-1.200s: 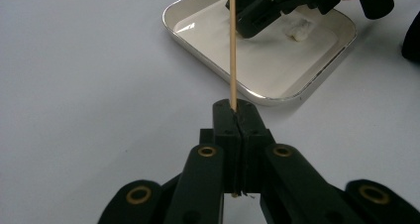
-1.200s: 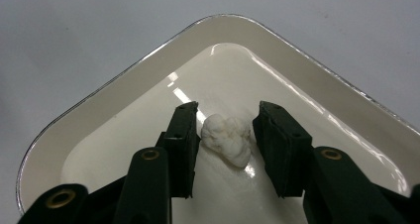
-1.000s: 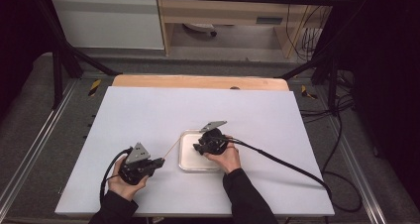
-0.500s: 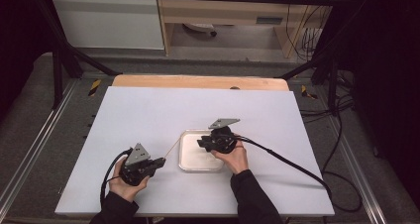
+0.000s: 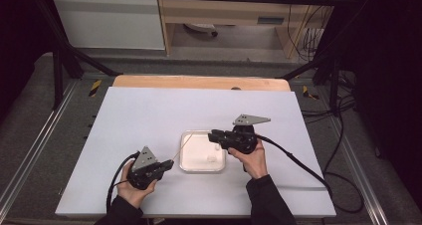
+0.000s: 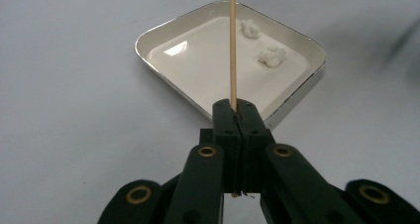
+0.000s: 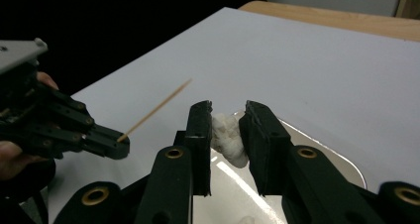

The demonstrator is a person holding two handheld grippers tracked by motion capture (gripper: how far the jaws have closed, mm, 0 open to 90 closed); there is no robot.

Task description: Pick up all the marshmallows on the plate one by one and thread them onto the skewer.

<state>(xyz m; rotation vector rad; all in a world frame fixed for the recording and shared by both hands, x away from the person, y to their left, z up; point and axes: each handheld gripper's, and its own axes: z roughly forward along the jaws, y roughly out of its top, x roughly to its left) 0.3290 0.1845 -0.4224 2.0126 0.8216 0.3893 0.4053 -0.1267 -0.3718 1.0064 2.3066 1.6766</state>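
From the high view I have the left tool (image 5: 166,165) low on the white desk (image 5: 149,115) at about seven o'clock from the shallow white square tray (image 5: 191,166), and the right tool (image 5: 213,135) raised over the tray's two o'clock corner.

The relation that matters to me is skewer tip to lump. The thin wooden skewer (image 6: 232,45) is clamped in the left tool (image 6: 239,116), whose jaws are pressed fully together on its butt end; its long axis runs from there up toward one o'clock, out over the tray's rim (image 6: 148,55) in the left gripper view. In the right gripper view that same skewer (image 7: 156,110) points toward the right tool (image 7: 225,135) from its nine o'clock side, the tip clearly apart from it.

The right tool stands narrow, its jaws having just been closing, and the small white soft lump (image 7: 228,140) sits between the pads, pinched from both sides and lifted clear of the tray floor (image 7: 322,159). Two more white lumps (image 6: 270,55) lie in the tray at its far corner, seen from the left gripper view.

My judgement: the next move is to bring the held lump onto the skewer tip, so the right hand, being the nearer and freer, should travel toward eight o'clock along the skewer's axis while the left holds steady.
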